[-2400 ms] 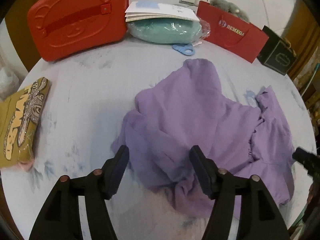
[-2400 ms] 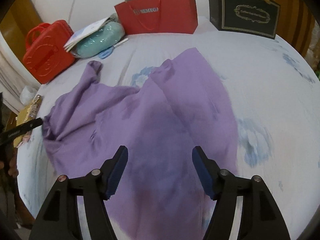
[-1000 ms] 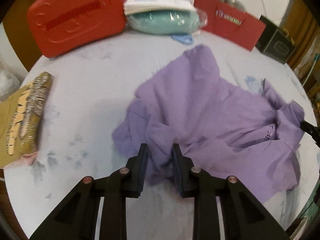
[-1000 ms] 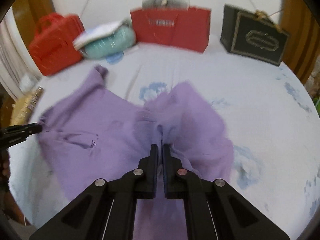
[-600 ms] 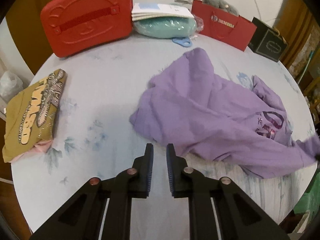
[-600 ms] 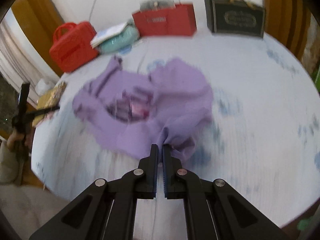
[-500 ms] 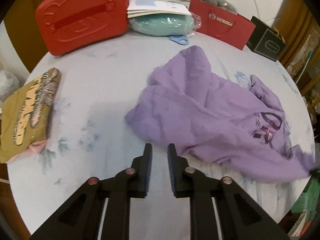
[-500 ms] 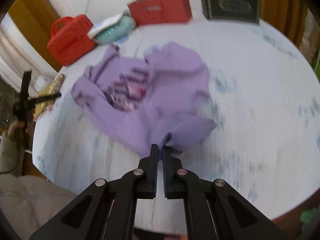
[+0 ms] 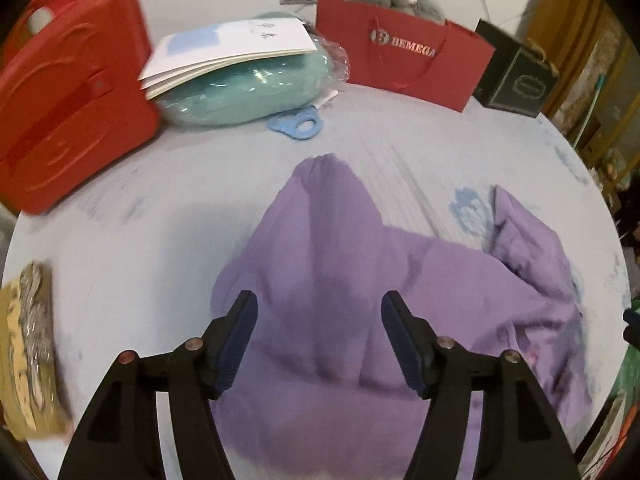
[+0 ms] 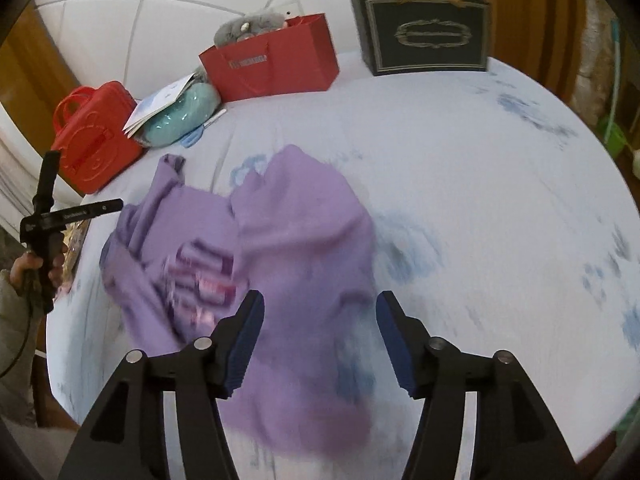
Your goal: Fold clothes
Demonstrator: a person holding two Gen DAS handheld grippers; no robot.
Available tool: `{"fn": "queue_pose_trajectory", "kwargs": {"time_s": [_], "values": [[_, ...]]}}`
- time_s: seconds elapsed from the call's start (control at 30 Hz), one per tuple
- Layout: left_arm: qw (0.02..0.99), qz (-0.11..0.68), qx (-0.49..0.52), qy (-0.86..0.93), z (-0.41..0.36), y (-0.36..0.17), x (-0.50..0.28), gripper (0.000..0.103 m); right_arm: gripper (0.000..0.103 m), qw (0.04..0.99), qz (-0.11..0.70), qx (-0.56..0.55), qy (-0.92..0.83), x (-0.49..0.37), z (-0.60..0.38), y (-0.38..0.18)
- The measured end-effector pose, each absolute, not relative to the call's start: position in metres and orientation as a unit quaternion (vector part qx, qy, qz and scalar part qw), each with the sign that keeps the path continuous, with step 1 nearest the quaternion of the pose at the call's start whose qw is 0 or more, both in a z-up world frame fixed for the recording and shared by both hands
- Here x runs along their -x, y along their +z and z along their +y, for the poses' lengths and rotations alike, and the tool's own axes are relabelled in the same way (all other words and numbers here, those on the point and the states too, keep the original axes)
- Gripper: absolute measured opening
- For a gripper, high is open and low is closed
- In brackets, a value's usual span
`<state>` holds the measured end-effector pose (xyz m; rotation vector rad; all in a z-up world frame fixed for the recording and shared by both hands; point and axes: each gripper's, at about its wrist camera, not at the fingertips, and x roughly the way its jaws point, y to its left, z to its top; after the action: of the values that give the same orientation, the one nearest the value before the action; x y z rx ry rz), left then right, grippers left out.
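Note:
A purple sweatshirt (image 9: pixel 340 292) lies rumpled on the round table with a pale blue flowered cloth (image 9: pixel 120 240). One sleeve points toward the back. In the right wrist view the sweatshirt (image 10: pixel 296 240) shows a pink and dark print near its left side. My left gripper (image 9: pixel 318 316) is open and empty, just above the garment's near left part. My right gripper (image 10: pixel 320 312) is open and empty above the garment's near right part. The left gripper also shows at the left edge of the right wrist view (image 10: pixel 100 208).
At the back stand a red case (image 9: pixel 68 92), a teal bundle under white booklets (image 9: pixel 248 76), a blue ring toy (image 9: pixel 298 124), a red paper bag (image 9: pixel 404 64) and a black gift bag (image 9: pixel 516 84). A folded mustard garment (image 9: pixel 28 356) lies at the left edge.
Both grippers were shut on the sweatshirt and had lifted and shaken it; they have now let go and opened, and the garment lies on the table.

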<state>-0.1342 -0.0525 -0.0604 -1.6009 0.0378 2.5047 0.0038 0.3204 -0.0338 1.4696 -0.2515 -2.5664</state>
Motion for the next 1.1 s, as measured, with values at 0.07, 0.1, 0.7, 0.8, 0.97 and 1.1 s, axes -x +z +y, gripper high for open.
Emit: {"fn": "queue_pose_trajectory", "kwargs": {"time_s": [0.07, 0.1, 0.7, 0.8, 0.97, 1.1], "values": [[0.085, 0.013, 0.544, 0.835, -0.048, -0.069, 0.149, 0.065, 0.058, 0.093, -0.073, -0.498, -0.859, 0.021, 0.313, -0.040], [0.085, 0.013, 0.547, 0.833, -0.046, -0.073, 0.156, 0.065, 0.058, 0.096, -0.068, -0.501, -0.857, 0.033, 0.309, -0.043], [0.081, 0.080, 0.559, 0.822, -0.006, -0.131, 0.193, 0.038, 0.055, 0.133, 0.037, -0.558, -0.818, 0.163, 0.258, -0.108], [0.075, 0.076, 0.559, 0.822, -0.006, -0.130, 0.190, 0.008, 0.007, 0.140, 0.071, -0.565, -0.810, 0.160, 0.245, -0.113], [0.053, 0.060, 0.539, 0.839, -0.017, -0.112, 0.186, 0.005, 0.001, 0.124, 0.119, -0.529, -0.831, 0.151, 0.237, -0.094], [0.032, 0.038, 0.493, 0.868, -0.033, -0.073, 0.184, 0.004, 0.001, 0.104, 0.110, -0.453, -0.878, 0.154, 0.255, -0.040]]}}
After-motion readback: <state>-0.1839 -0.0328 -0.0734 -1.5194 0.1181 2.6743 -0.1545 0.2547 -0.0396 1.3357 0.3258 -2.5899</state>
